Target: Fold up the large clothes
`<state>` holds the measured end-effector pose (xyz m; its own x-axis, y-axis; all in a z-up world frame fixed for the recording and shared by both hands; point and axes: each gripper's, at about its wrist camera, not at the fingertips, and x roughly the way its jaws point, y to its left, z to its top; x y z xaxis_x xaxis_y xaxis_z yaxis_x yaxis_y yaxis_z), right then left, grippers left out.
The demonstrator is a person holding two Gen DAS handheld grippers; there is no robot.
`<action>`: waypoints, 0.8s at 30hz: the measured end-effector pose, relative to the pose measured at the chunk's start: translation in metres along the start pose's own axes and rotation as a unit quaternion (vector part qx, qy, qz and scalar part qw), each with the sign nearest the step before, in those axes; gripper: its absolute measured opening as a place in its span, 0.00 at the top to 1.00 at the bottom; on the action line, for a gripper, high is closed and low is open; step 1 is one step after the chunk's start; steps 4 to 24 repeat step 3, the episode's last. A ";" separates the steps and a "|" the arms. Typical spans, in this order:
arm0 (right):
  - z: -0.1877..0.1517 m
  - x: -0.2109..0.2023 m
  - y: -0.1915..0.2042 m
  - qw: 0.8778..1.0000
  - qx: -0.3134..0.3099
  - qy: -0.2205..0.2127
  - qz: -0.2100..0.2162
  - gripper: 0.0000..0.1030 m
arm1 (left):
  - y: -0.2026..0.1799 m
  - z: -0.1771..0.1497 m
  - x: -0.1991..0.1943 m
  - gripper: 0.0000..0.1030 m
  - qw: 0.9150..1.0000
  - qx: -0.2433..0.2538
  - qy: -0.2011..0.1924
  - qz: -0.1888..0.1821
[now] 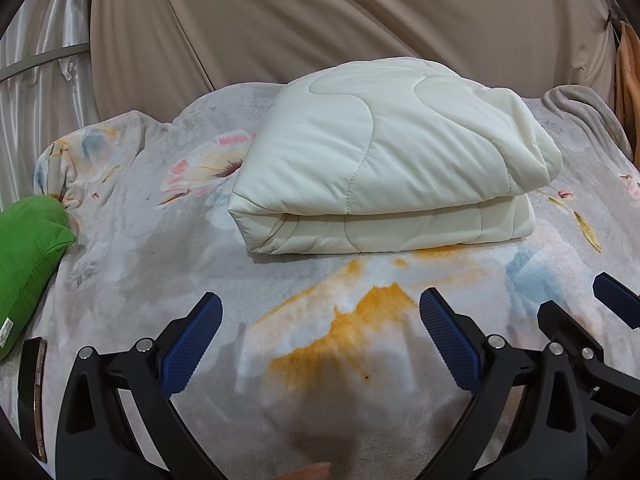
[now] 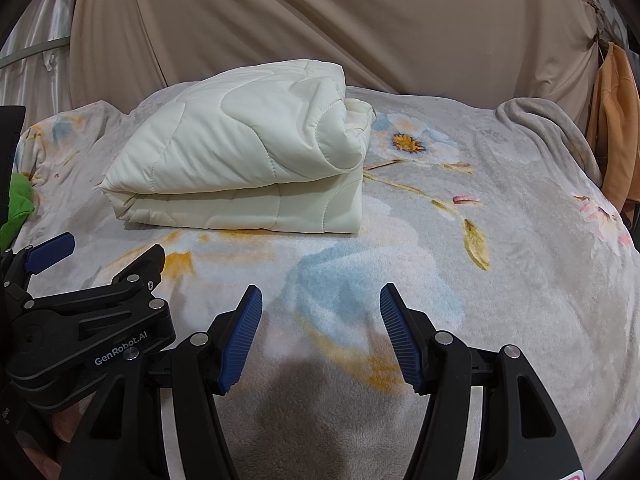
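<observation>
A cream quilted comforter (image 1: 384, 160) lies folded into a thick rectangular bundle on the flowered grey blanket (image 1: 160, 280) that covers the bed. It also shows in the right wrist view (image 2: 240, 168), left of middle. My left gripper (image 1: 320, 308) is open and empty, held low over the blanket in front of the bundle. My right gripper (image 2: 320, 300) is open and empty, beside the left one and to the right of the bundle's front edge. Each gripper shows at the edge of the other's view, the right one (image 1: 592, 320) and the left one (image 2: 92, 256).
A green cushion (image 1: 28, 264) lies at the bed's left edge, with a dark phone-like object (image 1: 32, 392) near it. Beige curtains (image 1: 320, 20) hang behind the bed. An orange cloth (image 2: 616, 120) hangs at the right. A rumpled grey blanket edge (image 2: 552, 128) lies at the far right.
</observation>
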<state>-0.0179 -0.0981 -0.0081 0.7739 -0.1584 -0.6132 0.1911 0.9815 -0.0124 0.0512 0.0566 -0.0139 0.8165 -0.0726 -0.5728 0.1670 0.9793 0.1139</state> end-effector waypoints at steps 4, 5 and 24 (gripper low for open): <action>0.000 0.000 0.000 1.000 0.000 0.000 0.000 0.42 | -0.002 0.000 -0.001 0.06 1.000 0.000 0.000 0.001; 0.000 0.000 0.000 1.000 0.000 0.000 0.000 0.42 | -0.002 0.000 -0.001 0.06 1.000 0.000 0.000 0.001; 0.000 0.000 0.000 1.000 0.000 0.000 0.000 0.42 | -0.002 0.000 -0.001 0.06 1.000 0.000 0.000 0.001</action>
